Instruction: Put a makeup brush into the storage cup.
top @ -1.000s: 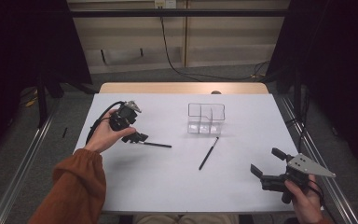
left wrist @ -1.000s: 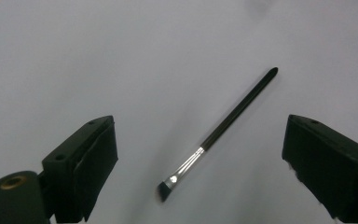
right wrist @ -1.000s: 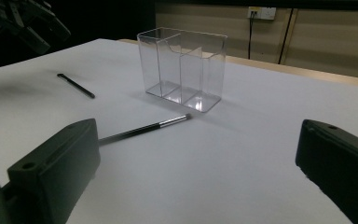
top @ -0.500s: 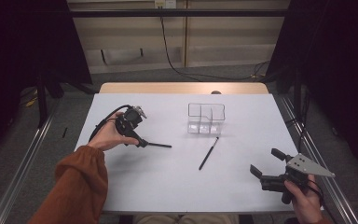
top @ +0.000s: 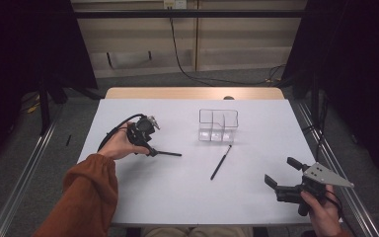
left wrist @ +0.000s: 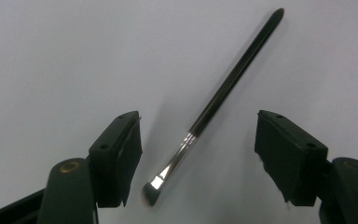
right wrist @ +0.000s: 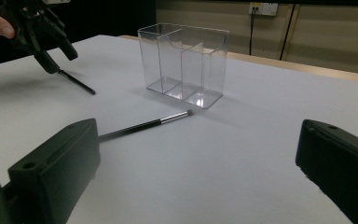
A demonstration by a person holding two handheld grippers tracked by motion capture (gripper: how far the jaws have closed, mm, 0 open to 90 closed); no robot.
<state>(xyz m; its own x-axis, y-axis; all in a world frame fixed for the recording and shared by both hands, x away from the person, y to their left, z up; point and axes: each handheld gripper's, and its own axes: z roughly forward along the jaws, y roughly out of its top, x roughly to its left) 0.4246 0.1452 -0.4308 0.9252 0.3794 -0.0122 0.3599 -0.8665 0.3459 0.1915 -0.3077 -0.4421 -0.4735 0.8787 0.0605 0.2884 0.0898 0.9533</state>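
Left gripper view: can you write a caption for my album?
Open tongs straddle a black makeup brush lying on the white table, not yet gripping it.

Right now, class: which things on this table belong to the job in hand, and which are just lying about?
In use:
- left gripper, fingers astride, not touching
- makeup brush

Lying about:
- second brush
- clear organiser
- right gripper, open

We wear a rust-orange sleeve [top: 86, 192] on our left arm. Our left gripper [top: 145, 140] is black, with a black cable [top: 113, 132] trailing. Our right gripper [top: 282, 177] is black too and carries a grey three-cornered plate [top: 325, 175] with small screws.
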